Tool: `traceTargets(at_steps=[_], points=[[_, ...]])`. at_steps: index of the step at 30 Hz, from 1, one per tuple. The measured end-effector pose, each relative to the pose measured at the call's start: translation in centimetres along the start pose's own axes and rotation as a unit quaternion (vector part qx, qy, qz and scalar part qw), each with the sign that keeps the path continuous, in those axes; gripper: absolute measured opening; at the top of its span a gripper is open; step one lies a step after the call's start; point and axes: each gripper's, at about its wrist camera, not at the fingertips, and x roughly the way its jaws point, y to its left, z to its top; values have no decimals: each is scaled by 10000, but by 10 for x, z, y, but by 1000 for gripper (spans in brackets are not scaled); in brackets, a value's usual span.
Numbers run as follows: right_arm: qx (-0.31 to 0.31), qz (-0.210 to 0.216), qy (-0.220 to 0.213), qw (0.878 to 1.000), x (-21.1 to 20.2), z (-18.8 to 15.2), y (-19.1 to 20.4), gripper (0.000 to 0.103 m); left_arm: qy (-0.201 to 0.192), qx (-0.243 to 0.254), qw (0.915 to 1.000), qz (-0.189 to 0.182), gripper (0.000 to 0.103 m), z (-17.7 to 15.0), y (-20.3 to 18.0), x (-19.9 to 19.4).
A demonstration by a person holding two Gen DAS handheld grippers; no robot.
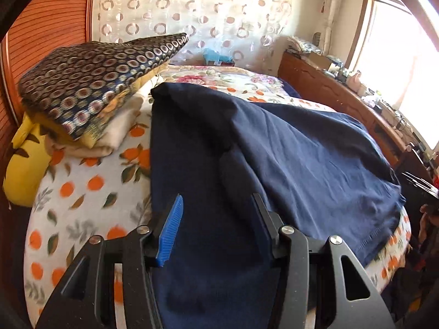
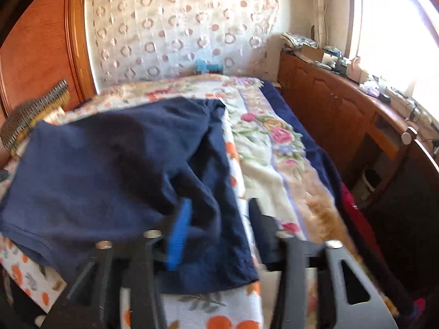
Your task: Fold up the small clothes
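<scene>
Navy garment [image 1: 274, 142] spread on the bed [image 1: 82, 192], lying over the orange-print sheet with a rumpled ridge running down its middle. Left gripper [image 1: 216, 219] hovers above the garment's near edge, jaws apart, no cloth pinched between the blue pad [image 1: 170, 233] and the black finger opposite. Right gripper [image 2: 216, 224], seen in its own blurred view, also stands with jaws parted over the garment's near right corner [image 2: 219, 260]; nothing appears clamped. A stack of folded bedding [image 1: 90, 90] sits beside the garment's far left edge; a wooden cabinet [image 1: 343, 101] runs well beyond its right side. Risks, as judged: with neither gripper holding cloth, the loose ridge may set into a crooked crease; a grasp taken near the hem could also catch the sheet beneath the garment and drag it along.
</scene>
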Motion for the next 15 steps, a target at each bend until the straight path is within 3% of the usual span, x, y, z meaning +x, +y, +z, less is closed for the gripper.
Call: traceTargets(at_steps=[4, 8, 11, 13, 15], points=[[-103, 568, -131, 9982, 2, 0, 21, 55, 213, 97, 9997, -41, 40, 14, -7, 25], [-357, 683, 44, 9970, 20, -1, 42, 55, 564, 316, 9977, -183, 40, 17, -18, 45], [-459, 742, 259, 9958, 36, -3, 51, 55, 502, 452, 9977, -71, 39, 16, -23, 44], [-516, 697, 327, 9957, 43, -3, 53, 55, 424, 397, 9982, -171, 8, 14, -23, 38], [-505, 691, 367, 9957, 47, 2, 50, 55, 257, 400, 9989, -53, 7, 11, -25, 23]])
